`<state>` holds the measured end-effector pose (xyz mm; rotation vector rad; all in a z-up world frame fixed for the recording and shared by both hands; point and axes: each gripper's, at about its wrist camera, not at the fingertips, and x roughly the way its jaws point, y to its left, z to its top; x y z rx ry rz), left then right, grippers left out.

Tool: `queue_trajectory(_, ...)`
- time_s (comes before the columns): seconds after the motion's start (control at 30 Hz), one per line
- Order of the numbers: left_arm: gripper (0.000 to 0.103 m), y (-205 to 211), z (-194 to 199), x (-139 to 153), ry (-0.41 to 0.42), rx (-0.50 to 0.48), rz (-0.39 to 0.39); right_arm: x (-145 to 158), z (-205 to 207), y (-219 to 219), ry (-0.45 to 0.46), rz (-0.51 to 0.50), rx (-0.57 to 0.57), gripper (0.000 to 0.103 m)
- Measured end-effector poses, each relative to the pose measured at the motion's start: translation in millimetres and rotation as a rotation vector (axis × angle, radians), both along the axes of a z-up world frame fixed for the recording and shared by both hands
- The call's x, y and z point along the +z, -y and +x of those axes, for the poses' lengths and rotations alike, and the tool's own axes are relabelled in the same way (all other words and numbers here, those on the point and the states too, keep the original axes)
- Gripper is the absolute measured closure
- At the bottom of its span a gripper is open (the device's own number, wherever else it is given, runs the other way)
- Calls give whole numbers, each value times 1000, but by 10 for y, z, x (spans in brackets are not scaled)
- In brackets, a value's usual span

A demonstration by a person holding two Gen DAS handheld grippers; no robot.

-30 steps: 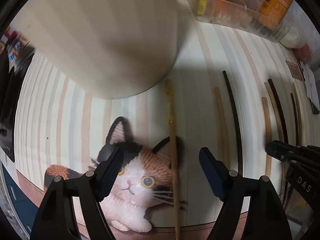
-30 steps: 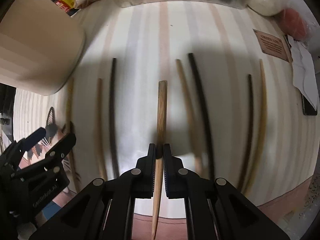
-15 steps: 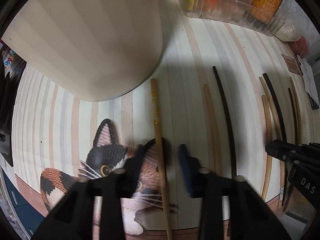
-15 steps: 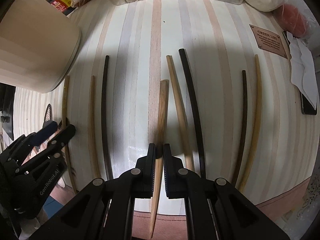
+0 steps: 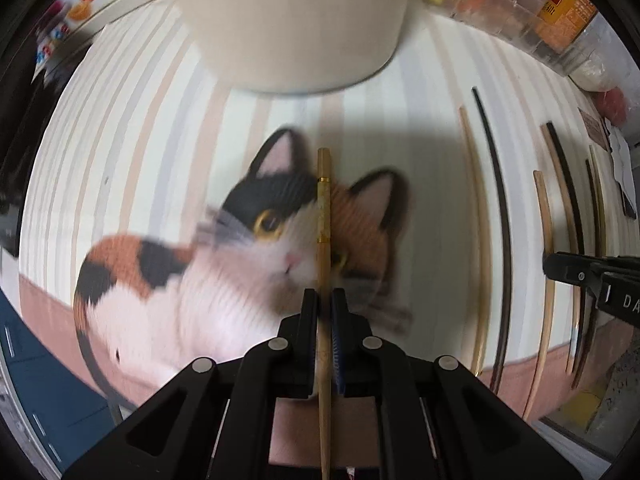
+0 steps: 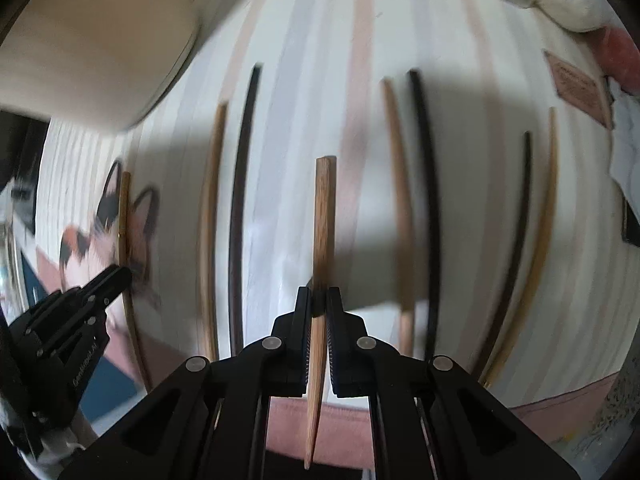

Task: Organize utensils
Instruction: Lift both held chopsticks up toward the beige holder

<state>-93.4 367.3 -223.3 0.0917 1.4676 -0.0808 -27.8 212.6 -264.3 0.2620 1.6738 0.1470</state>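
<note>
My left gripper (image 5: 324, 300) is shut on a light bamboo chopstick (image 5: 323, 216) with a gold band, held over the cat picture (image 5: 248, 248) on the striped cloth. It also shows in the right wrist view (image 6: 114, 276). My right gripper (image 6: 319, 298) is shut on a brown wooden chopstick (image 6: 323, 216), held above the cloth; it shows at the right edge of the left wrist view (image 5: 560, 268). Several loose chopsticks lie in rows: a tan one (image 6: 210, 216), a dark one (image 6: 240, 184), another tan one (image 6: 400, 184) and a black one (image 6: 428, 184).
A large cream cylindrical container (image 5: 292, 20) stands at the back left, also in the right wrist view (image 6: 92, 44). A clear bin with bottles (image 5: 532, 16) lines the back edge. A brown card (image 6: 580, 88) and white cloth (image 6: 628, 128) lie at the right.
My left gripper has closed on the bamboo chopstick and lifted it over the cat picture. My right gripper has kept the brown chopstick and risen slightly.
</note>
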Motion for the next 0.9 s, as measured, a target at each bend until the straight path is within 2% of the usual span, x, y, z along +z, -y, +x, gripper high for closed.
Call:
queue_trajectory(0.13,96,-122,-48,-5,-12,13,-29,-25,32,-46,-34,9,38,96)
queue_trajectory(0.2,94,-128,53,-14,-24,18,-48,-44,109,-76,-61,9,46,95)
queue_trajectory(0.23,94,-125,284,-38,-29,19,-55,-52,144,-80,-63,3,46,95)
queue_trajectory(0.33,94,-171,393,-49,-42,23,-76,-44,265,-106,-63,-17,40,95)
queue_trajectory(0.5,94,-183,523,-74,-34,14,-67,-101,425,-186,-79,-47,45,94)
queue_trajectory(0.6,98,-177,534,-92,-30,4,-62,-127,508,-204,-100,-57,41,94)
queue_trajectory(0.77,98,54,637,-45,-6,-12,-40,-95,533,-250,-73,-77,55,96)
queue_trajectory(0.9,98,141,615,14,2,-1,-35,-60,451,-171,-34,-45,0,96)
